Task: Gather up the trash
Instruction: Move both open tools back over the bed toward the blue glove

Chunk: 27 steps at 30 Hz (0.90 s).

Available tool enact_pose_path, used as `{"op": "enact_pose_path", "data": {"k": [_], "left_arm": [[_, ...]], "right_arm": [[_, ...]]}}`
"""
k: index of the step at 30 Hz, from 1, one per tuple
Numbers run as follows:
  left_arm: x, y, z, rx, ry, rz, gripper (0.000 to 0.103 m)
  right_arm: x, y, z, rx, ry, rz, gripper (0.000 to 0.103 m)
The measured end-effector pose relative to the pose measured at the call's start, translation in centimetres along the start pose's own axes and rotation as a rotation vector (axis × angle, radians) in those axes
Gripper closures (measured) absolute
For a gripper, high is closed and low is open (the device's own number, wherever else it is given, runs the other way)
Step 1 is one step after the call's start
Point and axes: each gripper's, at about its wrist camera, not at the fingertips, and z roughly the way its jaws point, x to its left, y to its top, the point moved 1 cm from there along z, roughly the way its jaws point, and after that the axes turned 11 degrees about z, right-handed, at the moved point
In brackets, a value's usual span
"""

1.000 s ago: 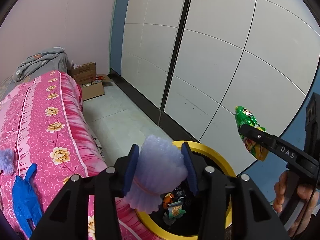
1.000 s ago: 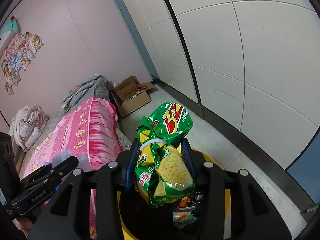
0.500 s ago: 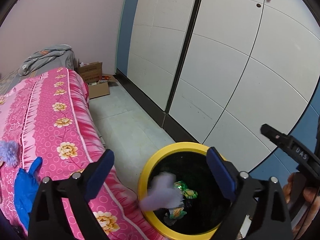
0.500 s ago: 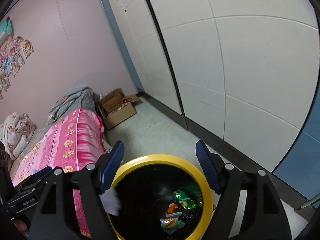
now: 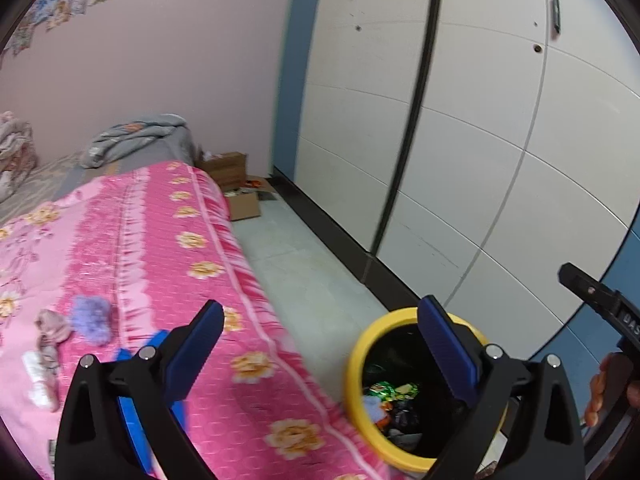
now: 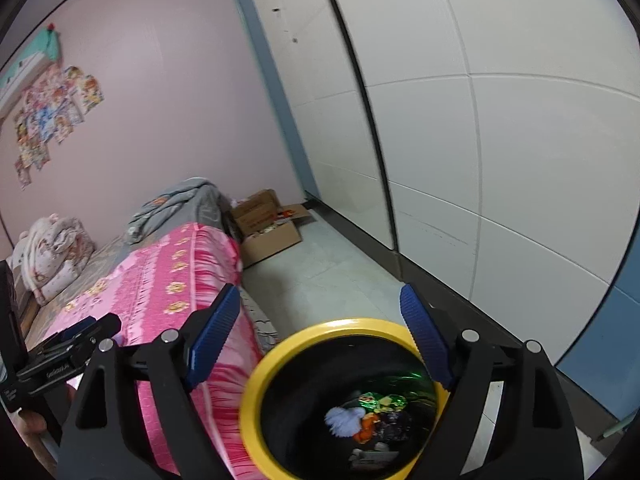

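A yellow-rimmed black bin point(image 5: 356, 364) stands on the floor beside the bed; it also shows in the right wrist view point(image 6: 256, 384). Inside lie a white foam piece point(image 6: 344, 420) and a green snack bag point(image 6: 384, 402) among other wrappers. My left gripper point(image 5: 320, 344) is open and empty, above the bed edge and bin. My right gripper point(image 6: 316, 328) is open and empty over the bin. On the pink bedspread point(image 5: 140, 248) lie a purple fluffy piece point(image 5: 92, 318), a blue glove point(image 5: 132, 404), partly hidden by my finger, and pale scraps point(image 5: 48, 344).
A white wardrobe wall point(image 5: 460, 140) runs along the right. An open cardboard box point(image 6: 268, 232) sits on the tiled floor point(image 5: 300, 264) at the bed's far end. Folded grey blankets point(image 5: 136, 140) lie at the head of the bed.
Both grippers opened and let go: the foam piece and the green snack bag fell into the bin. Both grippers have since swung left, toward the bed.
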Motion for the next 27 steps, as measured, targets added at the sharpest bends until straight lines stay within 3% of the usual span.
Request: {"op": "enact_pose_path", "data": {"k": [12, 27], "left_arm": [[8.5, -1.5, -5.5, -0.023, 0.148, -0.067, 0.009], [18.0, -5.5, -8.7, 0.024, 0.306, -0.170, 0.009]], "right_arm": [[8.4, -1.8, -1.1, 0.048, 0.119, -0.092, 0.020], [18.2, -6.7, 1.8, 0.170, 0.241, -0.206, 0.019]]}}
